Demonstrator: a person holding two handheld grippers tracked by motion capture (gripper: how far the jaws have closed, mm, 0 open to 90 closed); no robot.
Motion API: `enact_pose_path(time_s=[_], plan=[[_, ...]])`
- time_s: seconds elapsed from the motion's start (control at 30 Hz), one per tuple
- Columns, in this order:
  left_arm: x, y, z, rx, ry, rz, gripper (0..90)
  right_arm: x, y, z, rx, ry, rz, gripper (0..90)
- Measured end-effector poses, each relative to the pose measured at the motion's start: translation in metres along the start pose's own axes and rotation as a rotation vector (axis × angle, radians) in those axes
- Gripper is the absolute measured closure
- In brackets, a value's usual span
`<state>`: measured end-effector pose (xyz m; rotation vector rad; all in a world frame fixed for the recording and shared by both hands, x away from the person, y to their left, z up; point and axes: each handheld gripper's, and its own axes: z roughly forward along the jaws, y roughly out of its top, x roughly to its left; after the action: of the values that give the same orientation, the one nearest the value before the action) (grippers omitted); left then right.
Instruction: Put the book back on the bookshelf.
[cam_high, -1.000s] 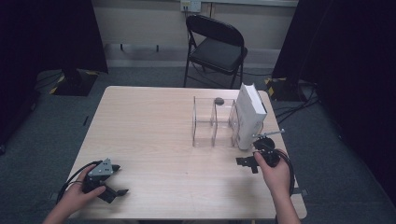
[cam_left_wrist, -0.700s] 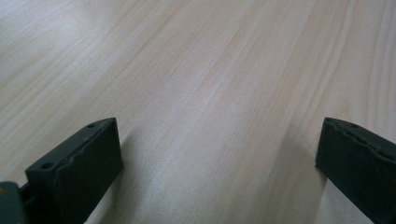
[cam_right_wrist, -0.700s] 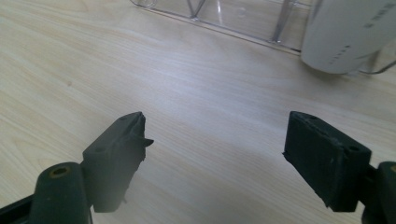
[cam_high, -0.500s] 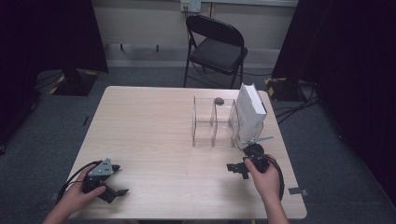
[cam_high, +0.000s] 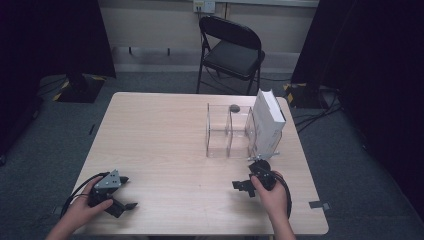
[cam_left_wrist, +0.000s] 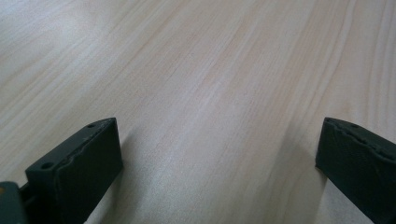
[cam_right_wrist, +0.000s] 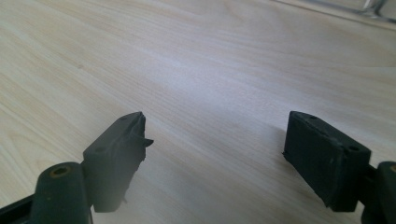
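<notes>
A clear plastic rack (cam_high: 227, 132) with upright dividers stands right of the table's middle. A white book (cam_high: 267, 120) stands on edge at its right end, and a small dark round thing (cam_high: 234, 107) lies at its far side. My right gripper (cam_high: 242, 182) rests low over the table in front of the rack, pointing left. In the right gripper view it (cam_right_wrist: 215, 119) is open over bare wood, with a corner of the rack (cam_right_wrist: 373, 9) at the top right. My left gripper (cam_high: 127, 193) lies at the near left, and in its own view it (cam_left_wrist: 217, 126) is open with nothing between the jaws.
The light wooden table (cam_high: 160, 135) has bare surface across its left and middle. A black folding chair (cam_high: 231, 50) stands beyond the far edge. Dark curtains hang on both sides, and cables lie on the floor at the right.
My right hand has come down and back toward the near edge, away from the book and rack, and a little to the left. The left hand has stayed put.
</notes>
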<state>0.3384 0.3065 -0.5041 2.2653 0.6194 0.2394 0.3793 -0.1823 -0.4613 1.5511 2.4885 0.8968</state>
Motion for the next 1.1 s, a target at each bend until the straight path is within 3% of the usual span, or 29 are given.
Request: enact_pose_path(time_s=[0.2, 0.37, 0.5, 0.73, 0.87, 0.93, 1.1], plan=[[0.0, 0.0, 0.0, 0.001, 0.0, 0.0, 0.0, 0.006, -0.005, 0.013, 0.017, -0.004, -0.022, 18.9], [0.0, 0.0, 0.0, 0.001, 0.0, 0.001, 0.0, 0.011, -0.005, 0.017, 0.0, -0.021, -0.047, 17.5], [0.0, 0.0, 0.0, 0.002, 0.001, 0.002, 0.0, 0.016, -0.008, 0.02, -0.02, -0.053, -0.097, 15.3], [0.0, 0.0, 0.0, -0.001, 0.003, -0.001, 0.0, 0.025, -0.017, 0.031, -0.107, -0.136, -0.238, 12.3], [0.0, 0.0, 0.0, -0.002, 0.003, -0.002, 0.0, 0.024, -0.021, 0.033, -0.162, -0.125, -0.237, 11.7], [-0.001, 0.0, 0.0, -0.002, 0.004, -0.003, 0.0, 0.021, -0.027, 0.037, -0.249, -0.12, -0.238, 11.5], [-0.001, 0.0, 0.0, -0.001, 0.005, -0.004, 0.0, 0.019, -0.027, 0.037, -0.248, -0.108, -0.248, 11.5]])
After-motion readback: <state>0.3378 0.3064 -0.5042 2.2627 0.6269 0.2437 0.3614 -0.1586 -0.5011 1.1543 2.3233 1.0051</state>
